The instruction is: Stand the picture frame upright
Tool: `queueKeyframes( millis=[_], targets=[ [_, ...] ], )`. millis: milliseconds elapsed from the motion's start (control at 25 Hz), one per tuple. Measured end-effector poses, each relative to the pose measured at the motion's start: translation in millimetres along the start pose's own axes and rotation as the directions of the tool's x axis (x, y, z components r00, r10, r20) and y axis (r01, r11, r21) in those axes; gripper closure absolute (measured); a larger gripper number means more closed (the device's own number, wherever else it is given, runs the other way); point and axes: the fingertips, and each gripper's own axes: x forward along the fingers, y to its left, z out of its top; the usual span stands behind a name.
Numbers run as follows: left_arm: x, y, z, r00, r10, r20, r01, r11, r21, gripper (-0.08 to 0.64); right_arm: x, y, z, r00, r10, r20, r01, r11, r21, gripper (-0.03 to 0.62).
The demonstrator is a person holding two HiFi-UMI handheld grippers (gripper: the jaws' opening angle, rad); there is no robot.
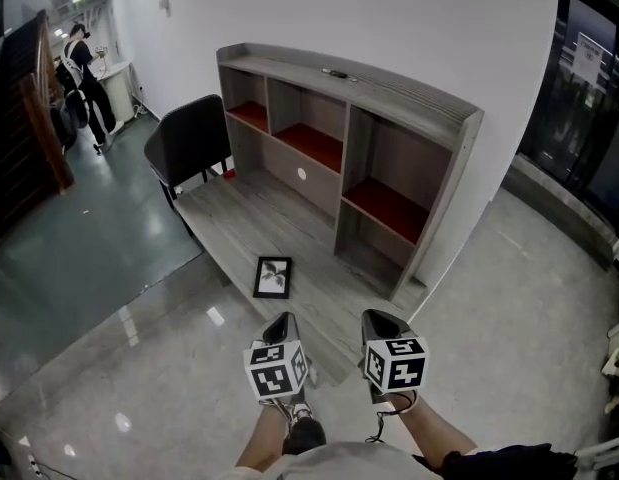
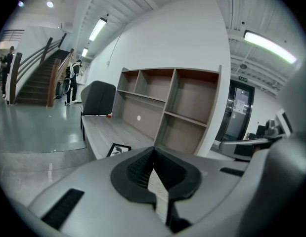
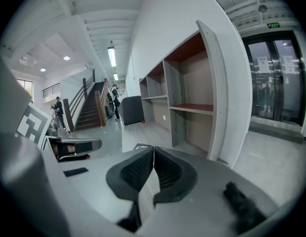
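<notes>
The picture frame (image 1: 273,277) is black with a plant print and lies flat, face up, near the front edge of the low grey wooden desk (image 1: 249,218). Both grippers hover side by side short of the desk, pointing toward it. My left gripper (image 1: 281,319) is shut and empty, its tip just short of the frame. My right gripper (image 1: 382,317) is also shut and empty, further to the right. In the left gripper view the frame (image 2: 118,149) shows just left of the closed jaws (image 2: 153,150). The right gripper view shows its pads (image 3: 143,167) meeting, with nothing between them.
A grey shelf unit (image 1: 349,138) with red-lined compartments stands on the desk against the white wall. A black chair (image 1: 189,140) sits at the desk's far left end. A person (image 1: 84,78) stands far back left by a staircase. Glass doors (image 1: 589,88) are on the right.
</notes>
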Motion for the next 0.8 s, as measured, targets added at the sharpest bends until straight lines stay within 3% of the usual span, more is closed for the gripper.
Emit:
queueKeyframes(
  millis=[800],
  targets=[
    [125.9,78.9,59.0,0.996,-0.016,-0.091,0.022,0.998,0.060,0.548,144.5,-4.3,50.4,0.999,-0.033,-0.035,0.035,0.996,0.076,0.560]
  ],
)
